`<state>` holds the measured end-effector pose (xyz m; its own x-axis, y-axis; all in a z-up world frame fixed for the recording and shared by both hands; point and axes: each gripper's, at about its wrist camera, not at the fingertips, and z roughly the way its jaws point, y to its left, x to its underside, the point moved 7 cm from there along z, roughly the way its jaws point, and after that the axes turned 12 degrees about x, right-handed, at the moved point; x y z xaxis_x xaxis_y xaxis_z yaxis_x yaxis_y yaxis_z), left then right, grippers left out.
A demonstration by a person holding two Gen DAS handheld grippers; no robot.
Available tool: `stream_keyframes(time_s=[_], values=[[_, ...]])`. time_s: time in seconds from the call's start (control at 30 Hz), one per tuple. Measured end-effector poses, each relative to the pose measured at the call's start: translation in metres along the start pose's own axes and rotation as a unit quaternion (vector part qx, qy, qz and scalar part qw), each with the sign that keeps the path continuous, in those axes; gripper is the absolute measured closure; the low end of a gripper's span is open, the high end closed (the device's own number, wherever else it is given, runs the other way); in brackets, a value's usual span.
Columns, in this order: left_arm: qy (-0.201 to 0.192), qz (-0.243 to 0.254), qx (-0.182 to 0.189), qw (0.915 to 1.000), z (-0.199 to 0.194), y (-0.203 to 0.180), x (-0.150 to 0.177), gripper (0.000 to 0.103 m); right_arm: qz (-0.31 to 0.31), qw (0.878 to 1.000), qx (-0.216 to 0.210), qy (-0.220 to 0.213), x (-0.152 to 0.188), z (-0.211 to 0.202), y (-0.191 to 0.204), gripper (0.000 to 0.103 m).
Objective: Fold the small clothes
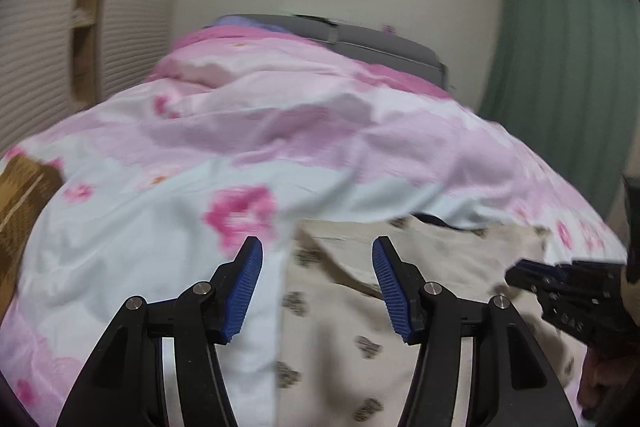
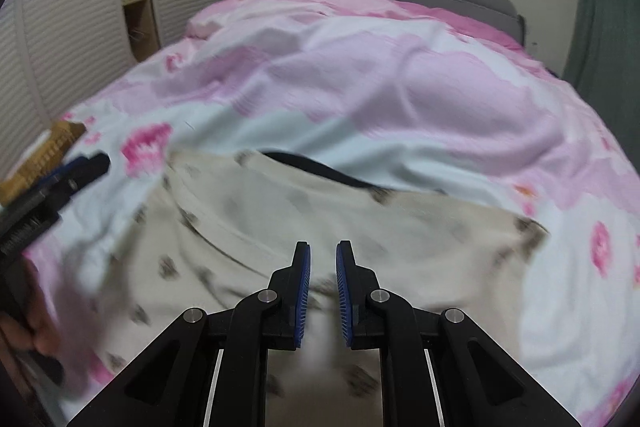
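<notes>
- The beige garment (image 1: 352, 307) with small dark printed motifs lies spread on the bed (image 1: 140, 227), over a duvet patterned in pink flowers on pale blue and white.
- In the right wrist view the garment (image 2: 280, 219) fills the lower middle of the picture, and a dark neckline or edge shows at its far side against the duvet.
- The left tool (image 1: 316, 251) stands released: its blue ribbed pads are well apart and nothing is caught between them. It hangs above the left edge of the garment, where beige cloth meets the duvet.
- The right tool (image 2: 323, 255) is clenched, its blue pads drawn almost together with only a narrow gap; no cloth can be seen pinched between them. It sits over the near part of the garment.
- Each tool shows in the other's view: the right one at the right edge (image 1: 560, 283), the left one at the left edge (image 2: 52, 187), with a hand (image 2: 44, 335) gripping its handle.
- A grey headboard (image 1: 380, 43) closes the far end of the bed.
- A green curtain (image 1: 560, 67) hangs on the right; ribbed white doors (image 2: 72, 39) and a wooden shelf stand on the left.
- Both views are blurred.
</notes>
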<state>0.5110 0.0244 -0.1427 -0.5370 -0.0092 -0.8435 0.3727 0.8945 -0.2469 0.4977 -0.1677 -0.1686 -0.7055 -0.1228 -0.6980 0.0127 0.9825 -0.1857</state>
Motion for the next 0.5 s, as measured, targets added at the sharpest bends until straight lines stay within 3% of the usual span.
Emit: stream_keyframes(time_s=[0.13, 0.33, 0.4, 0.5], values=[[0.031, 0.049, 0.007, 0.9983, 0.015, -0.022, 0.01, 0.047, -0.013, 1.0, 0.004, -0.001, 0.013, -0.003, -0.012, 0.09], [0.057, 0.051, 0.03, 0.9966, 0.026, -0.027, 0.02, 0.047, -0.072, 0.997, 0.015, -0.015, 0.015, -0.002, 0.002, 0.089], [0.067, 0.051, 0.038, 0.9957, 0.029, -0.028, 0.024, 0.047, -0.087, 0.996, 0.016, -0.02, 0.017, -0.002, 0.006, 0.075], [0.085, 0.056, 0.043, 0.9939, 0.035, -0.029, 0.031, 0.048, -0.105, 0.993, 0.031, -0.038, 0.017, -0.005, 0.008, 0.066]])
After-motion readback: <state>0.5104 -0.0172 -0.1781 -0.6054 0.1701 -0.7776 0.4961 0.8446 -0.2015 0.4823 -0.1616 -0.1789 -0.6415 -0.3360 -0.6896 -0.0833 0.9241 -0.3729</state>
